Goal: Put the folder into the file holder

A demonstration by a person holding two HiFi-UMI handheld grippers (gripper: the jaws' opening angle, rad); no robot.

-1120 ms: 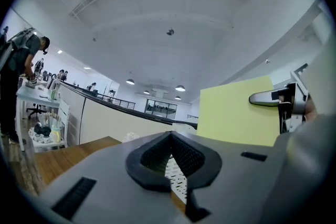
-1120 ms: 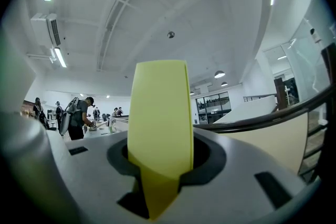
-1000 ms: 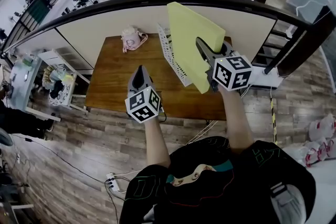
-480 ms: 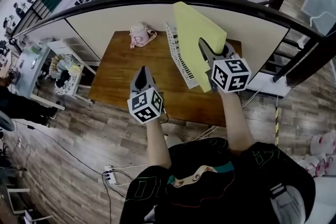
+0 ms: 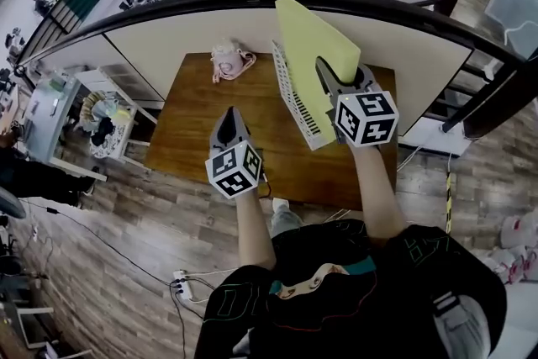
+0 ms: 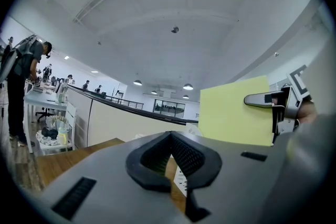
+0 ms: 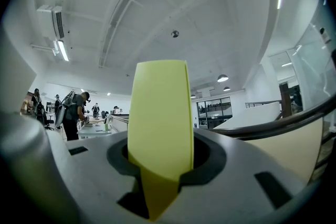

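The yellow folder (image 5: 309,42) is up in the air, standing on its edge. It is right over the white file holder (image 5: 294,101). I cannot tell if its low edge is inside the holder yet.

The right hand-held gripper (image 5: 324,71) pinches the folder near one low corner. The left hand-held gripper (image 5: 229,117) is pressed together with nothing in it. It hangs over the desk (image 5: 193,118), apart from the holder.

The folder looks thin and light. It looks stiff enough to stand tall and not flop. Its cover looks smooth, so it may slip or swing when held by one corner. A hold low on the edge looks good, since the rest can then slide down into a slot.

The holder has lots of little holes and looks light too, so a bump might push it.

The desk is brown wood and flat. A pink thing (image 5: 227,60) sits at the far side. Behind the desk is a curved wall with a dark rail (image 5: 168,8). The floor (image 5: 126,206) is wood.
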